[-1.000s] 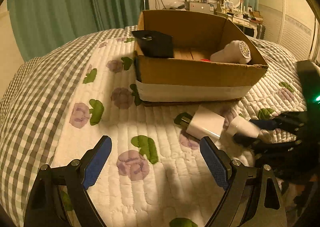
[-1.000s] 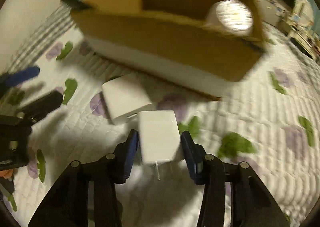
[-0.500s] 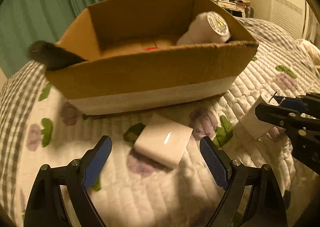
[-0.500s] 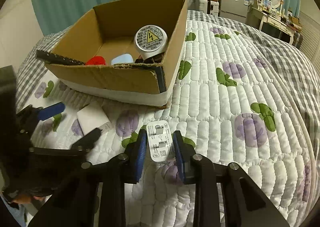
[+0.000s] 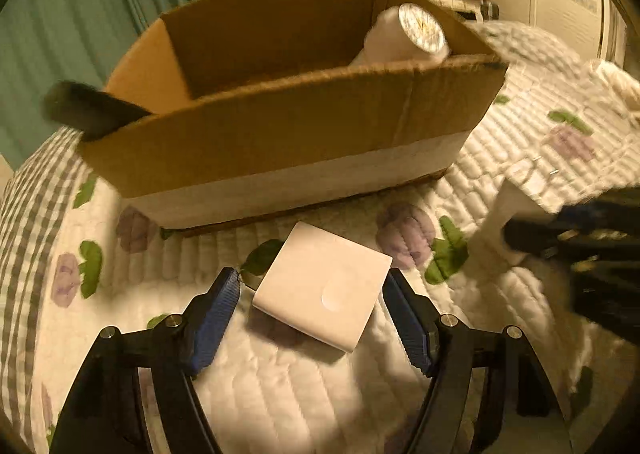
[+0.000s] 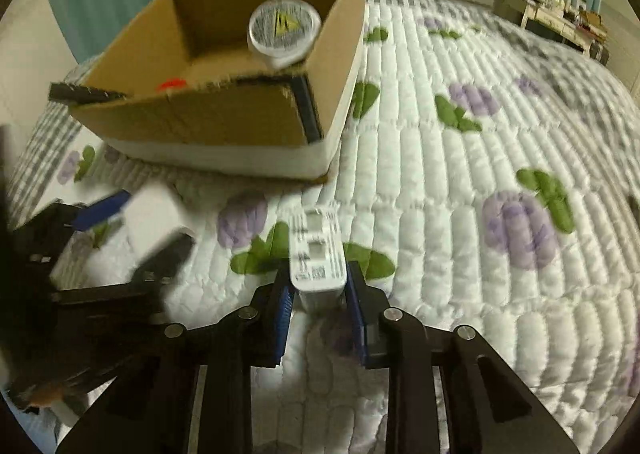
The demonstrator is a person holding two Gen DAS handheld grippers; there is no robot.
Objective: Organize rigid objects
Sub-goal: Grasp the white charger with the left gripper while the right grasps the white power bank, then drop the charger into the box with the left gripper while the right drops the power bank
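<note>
Inside the cardboard box (image 6: 224, 122), a blurred, perhaps red object (image 6: 171, 84).

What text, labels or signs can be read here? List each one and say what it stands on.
No words can be read.
Yellow warning triangle with a lightning bolt: on the round end label of the white cylinder in the cardboard box; the small print round it is too small to read.
Grey printed markings: on the white charger in the right tongs; blurred, unreadable.
Square white adapter: no text shows.
</note>
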